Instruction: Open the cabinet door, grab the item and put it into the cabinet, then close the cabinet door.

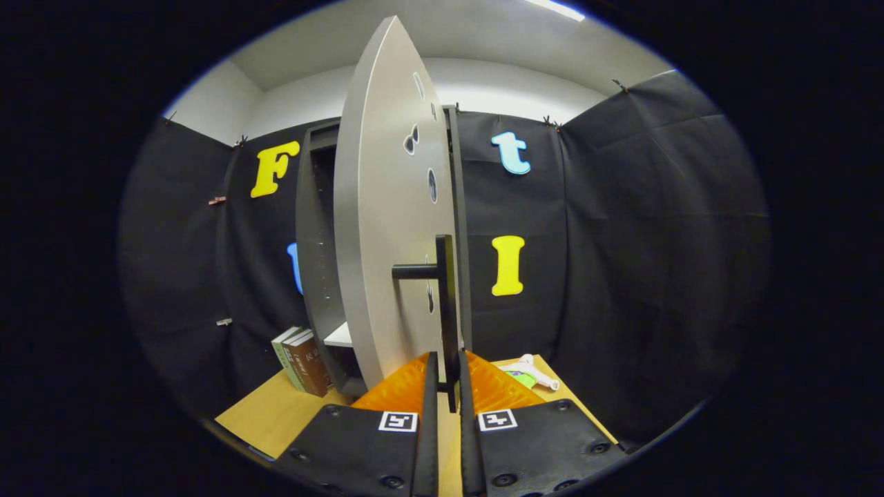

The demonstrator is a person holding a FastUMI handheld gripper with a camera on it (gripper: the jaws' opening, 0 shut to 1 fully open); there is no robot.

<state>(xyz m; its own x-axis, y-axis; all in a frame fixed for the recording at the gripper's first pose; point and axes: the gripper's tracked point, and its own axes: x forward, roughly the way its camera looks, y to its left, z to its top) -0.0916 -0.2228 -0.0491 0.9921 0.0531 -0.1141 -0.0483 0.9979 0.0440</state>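
A dark grey cabinet [318, 228] stands on the wooden table [269, 414] with its light grey door [383, 228] swung out toward me, nearly edge-on. A black bar handle [447, 304] runs down the door's outer face. My gripper [447, 376] is shut on the lower end of that handle, one finger on each side of the bar. Inside the cabinet, past the door's left edge, a white shelf [340, 336] shows. A white and green toy-like item [530, 373] lies on the table to the right of the fingers, beyond them.
Several books [302, 359] lean upright against the cabinet's left side on the table. Black cloth walls close the booth behind and on both sides. The table's front edge runs just left of the gripper body.
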